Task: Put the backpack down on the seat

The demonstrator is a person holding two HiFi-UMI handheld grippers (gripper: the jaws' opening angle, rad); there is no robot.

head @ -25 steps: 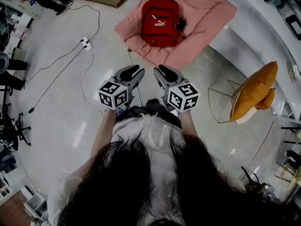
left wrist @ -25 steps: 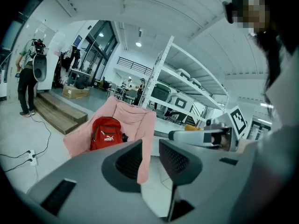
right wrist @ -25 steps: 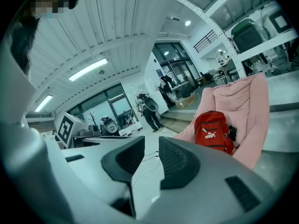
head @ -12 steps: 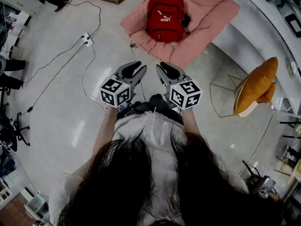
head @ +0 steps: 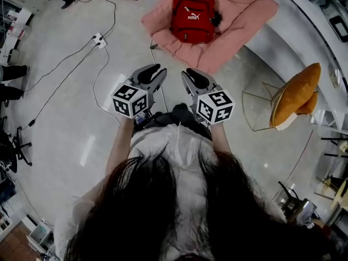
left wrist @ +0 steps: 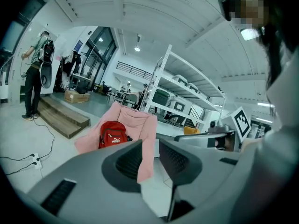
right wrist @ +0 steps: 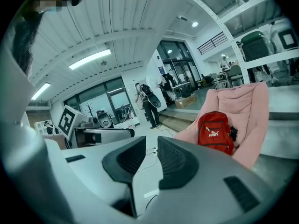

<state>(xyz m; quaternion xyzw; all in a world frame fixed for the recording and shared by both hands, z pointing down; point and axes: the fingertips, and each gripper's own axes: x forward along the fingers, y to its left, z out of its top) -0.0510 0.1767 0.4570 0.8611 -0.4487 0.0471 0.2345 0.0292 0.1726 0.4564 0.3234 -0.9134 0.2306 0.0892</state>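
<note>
A red backpack rests upright on the pink soft seat on the floor, well ahead of me. It also shows in the left gripper view as the backpack on the seat, and in the right gripper view as the backpack on the seat. My left gripper is held close to my body, open and empty. My right gripper is beside it; its jaws have just been closing to a narrow gap with nothing between them. Neither gripper touches the backpack.
An orange chair on a wire frame stands to the right, by a curved white counter. A power strip with cables lies on the floor to the left. A person stands by wooden steps farther off.
The seat with the backpack has slid slightly up and away in the head view. Both grippers keep side by side near my body. The backpack lies as before.
</note>
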